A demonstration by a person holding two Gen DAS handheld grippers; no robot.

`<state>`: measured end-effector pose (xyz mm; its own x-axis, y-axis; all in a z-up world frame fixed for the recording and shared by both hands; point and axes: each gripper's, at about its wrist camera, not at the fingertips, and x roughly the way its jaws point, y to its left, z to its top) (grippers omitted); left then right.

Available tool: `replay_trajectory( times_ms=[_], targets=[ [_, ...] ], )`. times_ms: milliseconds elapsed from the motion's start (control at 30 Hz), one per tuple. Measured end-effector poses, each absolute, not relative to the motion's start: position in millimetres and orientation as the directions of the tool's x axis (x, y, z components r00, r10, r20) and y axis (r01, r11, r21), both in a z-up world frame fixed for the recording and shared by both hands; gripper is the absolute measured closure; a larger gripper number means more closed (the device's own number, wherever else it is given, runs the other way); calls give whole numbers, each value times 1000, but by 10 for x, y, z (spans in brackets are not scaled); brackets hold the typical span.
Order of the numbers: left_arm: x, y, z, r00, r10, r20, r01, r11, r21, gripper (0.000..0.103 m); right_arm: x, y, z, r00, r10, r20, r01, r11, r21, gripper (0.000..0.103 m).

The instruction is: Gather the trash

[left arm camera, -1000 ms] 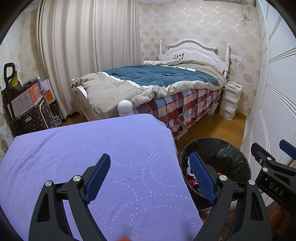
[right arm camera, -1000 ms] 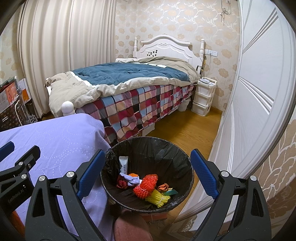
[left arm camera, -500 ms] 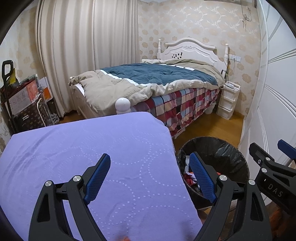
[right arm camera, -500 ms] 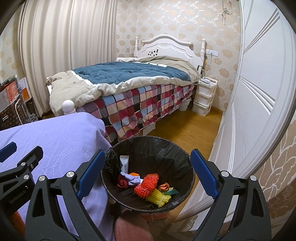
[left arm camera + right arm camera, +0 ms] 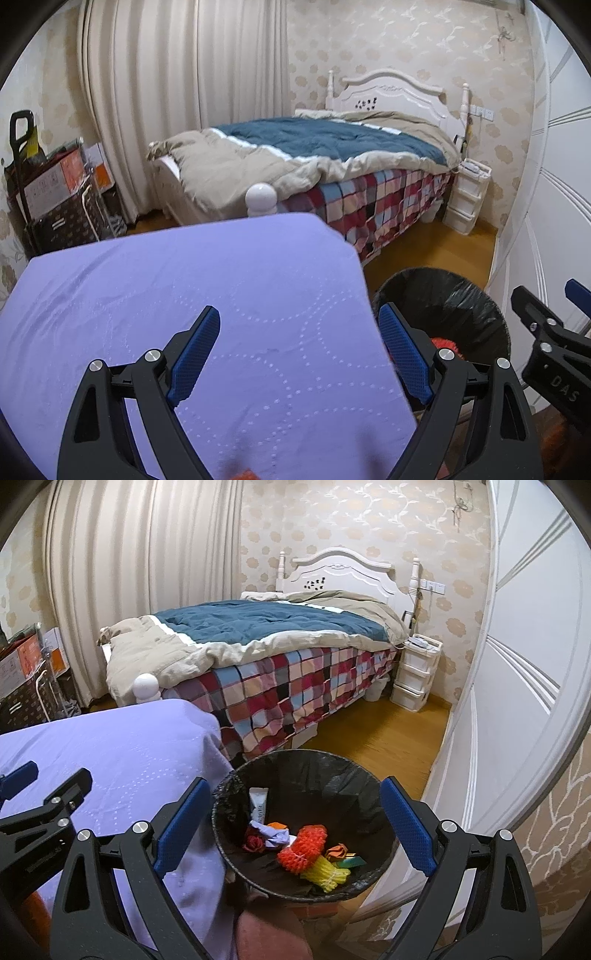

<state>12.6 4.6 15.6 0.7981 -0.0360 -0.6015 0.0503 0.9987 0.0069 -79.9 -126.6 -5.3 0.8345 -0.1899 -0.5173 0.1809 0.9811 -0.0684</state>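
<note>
Between the spread blue-padded fingers of the right gripper (image 5: 291,827), gripping nothing: a round bin lined with a black plastic bag (image 5: 295,764), standing on the wooden floor (image 5: 373,734) hard against the lilac-covered bench (image 5: 122,746). Inside the bin, nearer the left finger: a pale tube (image 5: 258,805) with its long axis running up the bag wall, one end high and the other down in the heap. Just below it, a crumpled lilac wrapper (image 5: 273,836) and a dark red paper rose (image 5: 253,843). At the middle of the bin, an orange-red foam fruit net (image 5: 301,847), long axis slanting from low left toward the right finger; touching it underneath, a yellow foam net (image 5: 327,873), pointing the same slanted way. Toward the right finger, a small orange paper flower (image 5: 338,851) beside a flat green scrap (image 5: 352,862).

Under the left gripper (image 5: 299,354), fingers likewise wide apart and holding nothing: bare lilac cloth of the bench (image 5: 184,295). Beyond its right finger, the same black-lined bin (image 5: 443,291), with only a sliver of the orange-red net (image 5: 445,343) showing. Far ahead of both pairs of fingers, a white-framed bed with a teal quilt and a chequered cover (image 5: 266,627).
</note>
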Motion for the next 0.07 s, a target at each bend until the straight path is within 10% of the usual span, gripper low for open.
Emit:
replay_trajectory(
  times_ms=[67],
  targets=[
    [147, 122, 136, 792, -20, -611, 36, 999, 14, 18, -771, -1211, -65, 833, -176, -524, 163, 984, -72, 12]
  ],
)
